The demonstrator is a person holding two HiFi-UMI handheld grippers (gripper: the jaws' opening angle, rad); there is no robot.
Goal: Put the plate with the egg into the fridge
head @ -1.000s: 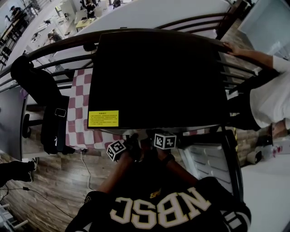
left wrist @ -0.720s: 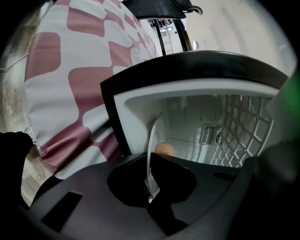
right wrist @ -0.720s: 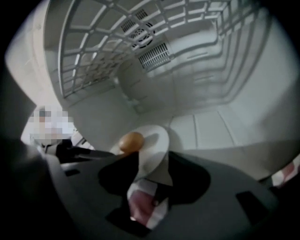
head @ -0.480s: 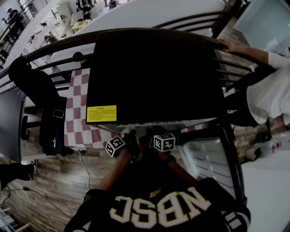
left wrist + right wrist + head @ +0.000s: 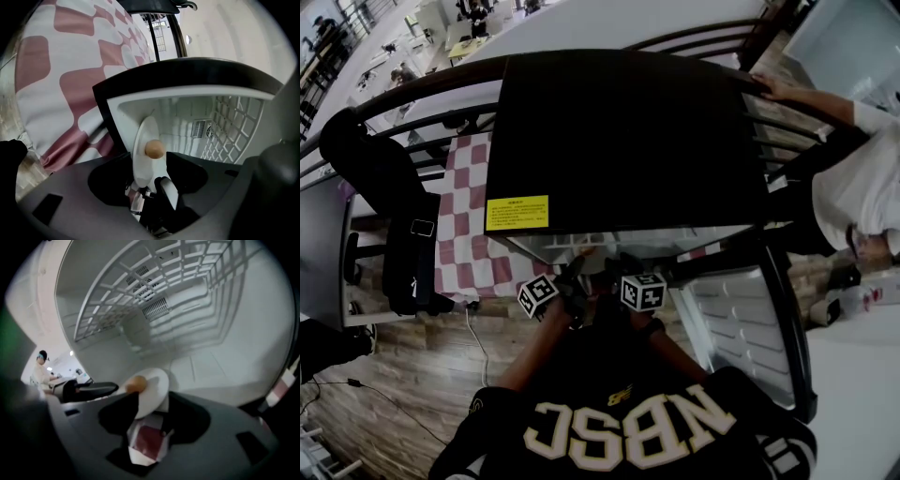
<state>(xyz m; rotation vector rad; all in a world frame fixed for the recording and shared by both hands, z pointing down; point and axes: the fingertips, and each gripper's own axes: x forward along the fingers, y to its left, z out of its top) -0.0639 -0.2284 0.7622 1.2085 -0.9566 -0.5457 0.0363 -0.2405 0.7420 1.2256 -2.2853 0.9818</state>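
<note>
A white plate (image 5: 144, 152) with a brown egg (image 5: 154, 149) on it sits at the front of the open fridge's white inside (image 5: 220, 366). In the left gripper view the plate shows edge-on. My left gripper (image 5: 149, 161) has its jaws opening, one on each side of the plate's rim with a gap. From the other side my right gripper (image 5: 153, 399) straddles the plate (image 5: 152, 387) near the egg (image 5: 136, 383), jaws wide and not pressing. In the head view both marker cubes (image 5: 538, 296) (image 5: 642, 292) hang at the mouth of the black fridge (image 5: 628, 131).
The fridge door (image 5: 750, 319) stands open to the right. A wire shelf (image 5: 154, 277) spans above the plate. A pink-checked tablecloth (image 5: 469, 206) and a black jacket on a chair (image 5: 384, 187) lie left of the fridge. A person in white (image 5: 862, 187) leans on the railing at right.
Both marker cubes stay at the fridge mouth, shifted only slightly. A little more of the white inside shows under the fridge top now.
</note>
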